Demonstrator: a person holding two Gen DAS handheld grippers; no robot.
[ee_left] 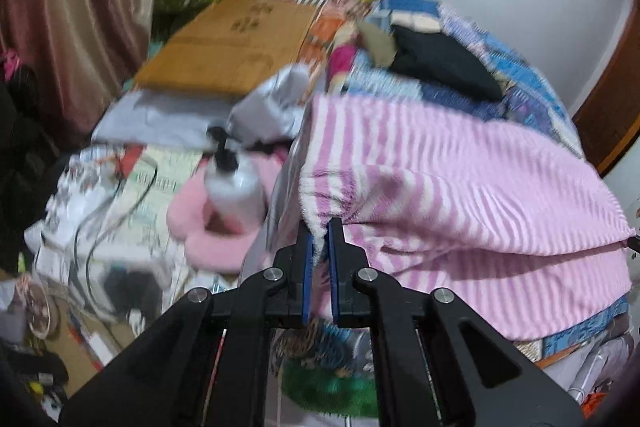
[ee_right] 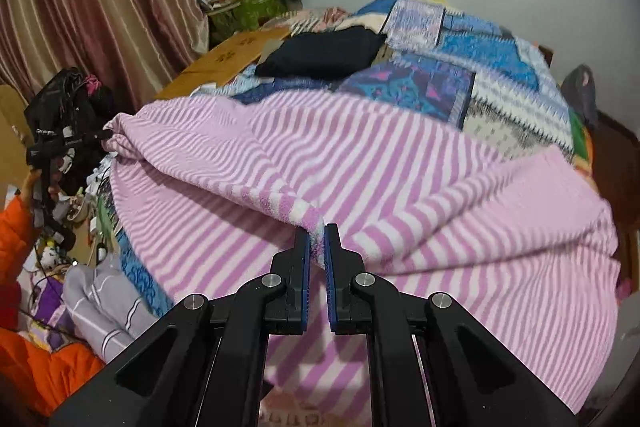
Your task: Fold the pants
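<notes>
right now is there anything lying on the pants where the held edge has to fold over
Nothing visible does. Both the left gripper and right gripper are shut on the pants, and the striped layer beneath looks bare. The black garment lies farther back on the quilt.

The pink striped pants (ee_right: 360, 163) cover most of the near bed. Beyond them the patchwork quilt (ee_right: 480, 67) lies bare on the right, while a black garment (ee_right: 324, 55) blocks its far middle. Left of the bed, a pump bottle (ee_left: 232, 183), cables (ee_left: 120, 195) and a cardboard sheet (ee_left: 232, 43) crowd the way.
</notes>
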